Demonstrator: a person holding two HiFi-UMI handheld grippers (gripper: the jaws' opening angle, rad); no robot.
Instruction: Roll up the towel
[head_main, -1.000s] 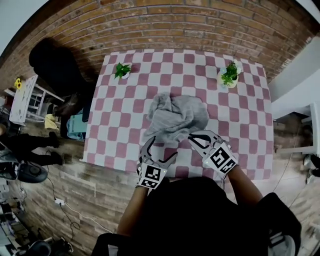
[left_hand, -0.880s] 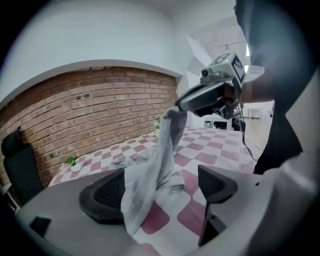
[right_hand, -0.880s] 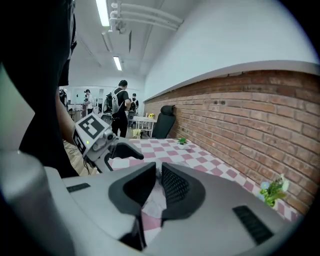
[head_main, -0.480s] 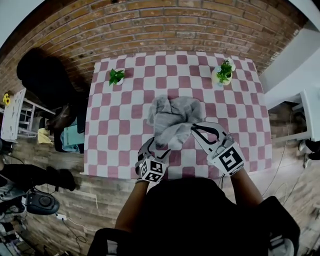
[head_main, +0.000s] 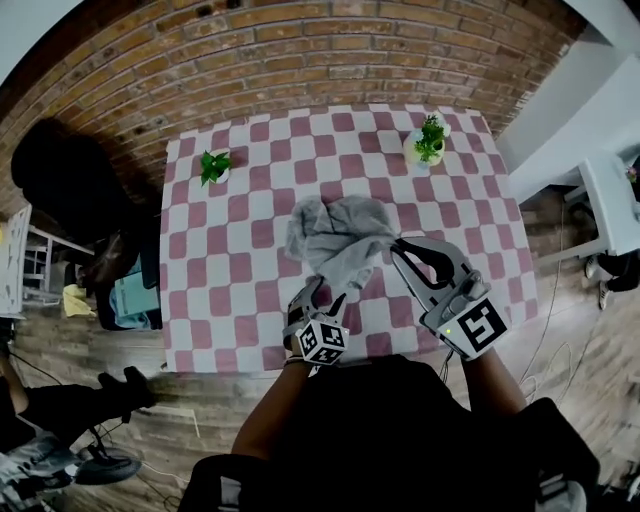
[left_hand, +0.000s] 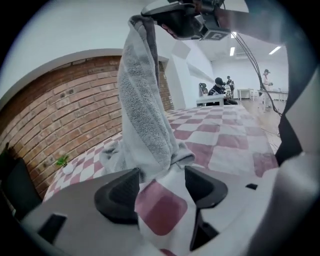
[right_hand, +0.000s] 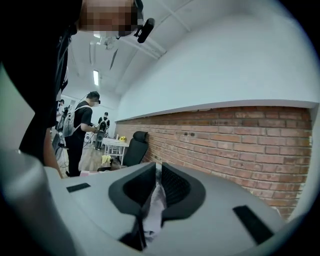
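Right gripper has risen, fingers clamped on the grey towel, which hangs upright at twelve o'clock just beyond left gripper's fingers, which have been closing but are apart and empty.

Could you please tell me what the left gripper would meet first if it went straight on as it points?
Most likely the hanging grey terry towel, whose lower end sits right before the left gripper; its jaws have just been closing but stand apart, not pressing it.

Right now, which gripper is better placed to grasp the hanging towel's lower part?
Left. The right gripper is shut on the towel, holding it up. The left gripper, its jaws apart and just closing, has the towel's lower part at its tips, not pinched.
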